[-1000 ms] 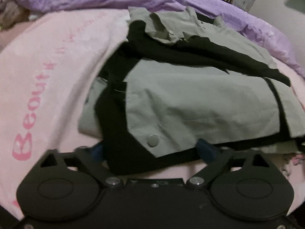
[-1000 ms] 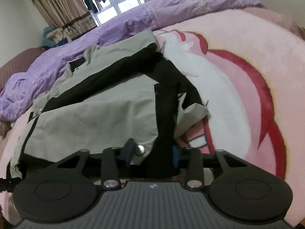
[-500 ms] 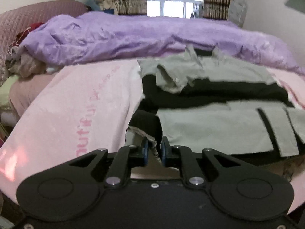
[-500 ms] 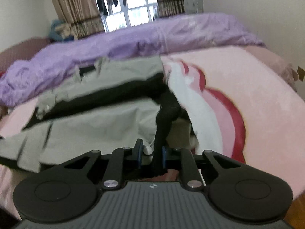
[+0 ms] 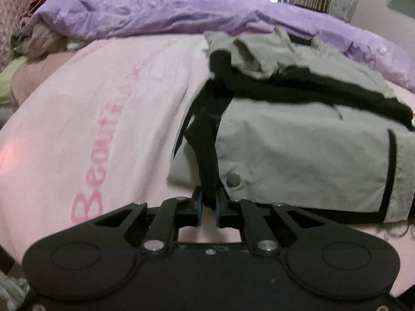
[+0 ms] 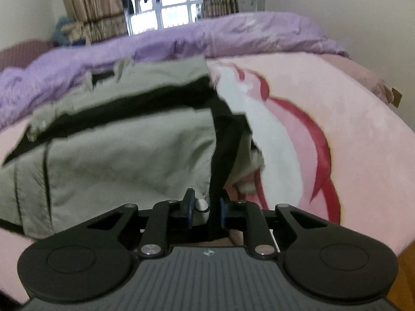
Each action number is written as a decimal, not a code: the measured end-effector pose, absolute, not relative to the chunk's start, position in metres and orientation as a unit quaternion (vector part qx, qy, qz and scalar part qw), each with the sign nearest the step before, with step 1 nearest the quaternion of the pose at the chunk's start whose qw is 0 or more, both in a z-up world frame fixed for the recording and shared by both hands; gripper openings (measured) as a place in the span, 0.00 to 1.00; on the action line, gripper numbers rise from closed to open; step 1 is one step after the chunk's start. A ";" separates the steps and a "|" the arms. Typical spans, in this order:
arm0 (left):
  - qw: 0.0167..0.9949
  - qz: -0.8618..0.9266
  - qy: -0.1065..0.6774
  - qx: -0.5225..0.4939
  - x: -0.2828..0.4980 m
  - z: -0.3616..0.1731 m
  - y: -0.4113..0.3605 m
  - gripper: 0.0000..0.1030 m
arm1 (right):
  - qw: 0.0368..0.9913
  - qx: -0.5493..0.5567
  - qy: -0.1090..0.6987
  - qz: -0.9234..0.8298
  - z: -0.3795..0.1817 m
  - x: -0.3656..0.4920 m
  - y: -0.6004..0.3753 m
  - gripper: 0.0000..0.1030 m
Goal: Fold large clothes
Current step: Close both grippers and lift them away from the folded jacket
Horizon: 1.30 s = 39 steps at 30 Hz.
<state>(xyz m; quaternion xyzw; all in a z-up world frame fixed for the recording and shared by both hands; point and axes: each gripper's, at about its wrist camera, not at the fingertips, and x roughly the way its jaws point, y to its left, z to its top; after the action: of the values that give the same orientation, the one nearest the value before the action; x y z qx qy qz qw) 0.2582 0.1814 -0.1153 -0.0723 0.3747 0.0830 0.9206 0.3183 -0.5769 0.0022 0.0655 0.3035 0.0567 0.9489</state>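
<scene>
Left wrist view: the left gripper (image 5: 207, 203) is pinched tight on the black edge of the grey jacket (image 5: 298, 150), which lies on the pink blanket (image 5: 90, 119); its far side is cut off.

Right wrist view: the right gripper (image 6: 206, 211) clamps the jacket's (image 6: 124, 155) black hem; edges blurred.

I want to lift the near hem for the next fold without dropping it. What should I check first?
1. Left gripper shut on the jacket black hem: ok.
2. Right gripper holding the black edge: ok.
3. Right fingers clear of the snap button: not ok, it sits between them.
4. Near hem lifted off the pink blanket: cannot tell.
5. Far half lying flat: not ok, the collar is rumpled.
</scene>
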 end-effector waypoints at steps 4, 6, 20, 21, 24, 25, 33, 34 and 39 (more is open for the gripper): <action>0.938 0.074 0.332 -0.071 0.283 -0.086 0.178 0.04 | 0.958 0.105 0.259 0.066 0.030 0.336 -0.589 0.04; 0.948 0.068 0.303 -0.071 0.300 -0.068 0.181 0.04 | 0.962 0.128 0.232 0.068 0.046 0.349 -0.595 0.04; 0.954 0.072 0.274 -0.097 0.374 -0.042 0.194 0.04 | 0.967 0.151 0.192 0.068 0.076 0.434 -0.582 0.03; 0.956 0.071 0.267 -0.098 0.379 -0.037 0.195 0.04 | 0.969 0.151 0.183 0.069 0.080 0.438 -0.580 0.02; 0.962 0.068 0.246 -0.093 0.400 -0.021 0.198 0.04 | 0.975 0.143 0.154 0.074 0.099 0.459 -0.573 0.02; 0.964 0.073 0.239 -0.088 0.406 -0.015 0.198 0.00 | 0.975 0.143 0.150 0.076 0.105 0.469 -0.570 0.02; 0.974 0.109 0.195 -0.045 0.452 0.012 0.204 0.00 | 0.973 0.120 0.165 0.107 0.113 0.555 -0.537 0.02; 0.972 0.107 0.202 -0.045 0.452 0.007 0.205 0.00 | 0.973 0.111 0.175 0.103 0.106 0.563 -0.530 0.02; 0.961 0.085 0.264 -0.013 0.442 -0.043 0.200 0.47 | 0.966 0.096 0.226 0.083 0.054 0.579 -0.522 0.02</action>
<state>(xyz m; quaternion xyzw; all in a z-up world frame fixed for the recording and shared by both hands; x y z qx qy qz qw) 0.4421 0.1995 -0.0435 -0.0133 0.2641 0.0845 0.9607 0.5790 -0.5223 0.0540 0.0958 0.2258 0.0830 0.9659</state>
